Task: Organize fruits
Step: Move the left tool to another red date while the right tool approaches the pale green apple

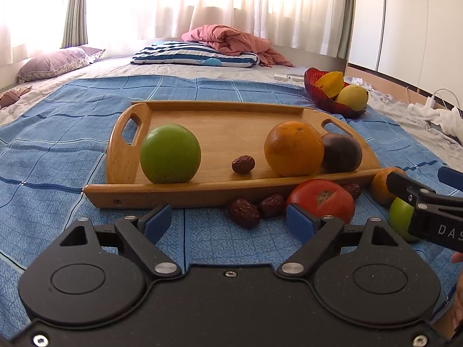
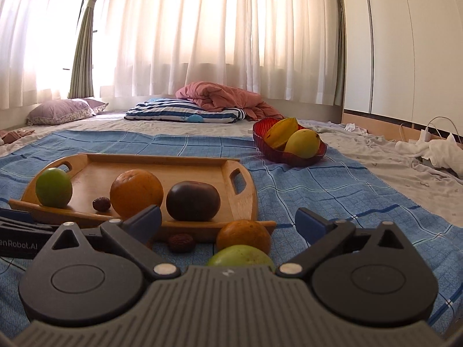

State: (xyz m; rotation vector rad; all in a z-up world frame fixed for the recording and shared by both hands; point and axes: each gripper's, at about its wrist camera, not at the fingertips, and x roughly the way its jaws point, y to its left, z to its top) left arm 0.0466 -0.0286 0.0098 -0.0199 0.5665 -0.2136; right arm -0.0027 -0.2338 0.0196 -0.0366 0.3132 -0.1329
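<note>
The wooden tray (image 1: 225, 133) lies on the blue bedspread (image 1: 58, 150), its long axis running 9 to 3 o'clock. On it sit a green apple (image 1: 170, 153) at 9, a date (image 1: 243, 164), an orange (image 1: 294, 149) and a dark fruit (image 1: 342, 152) at 3. The left hand-held gripper (image 1: 228, 222) stands wide, empty; the right hand-held gripper (image 2: 228, 225) too, with a small green fruit (image 2: 241, 256) between its fingers, untouched

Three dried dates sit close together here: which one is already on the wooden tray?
The lone date between the green fruit and the big orange. The other two lie on the blue cloth before the tray.
</note>
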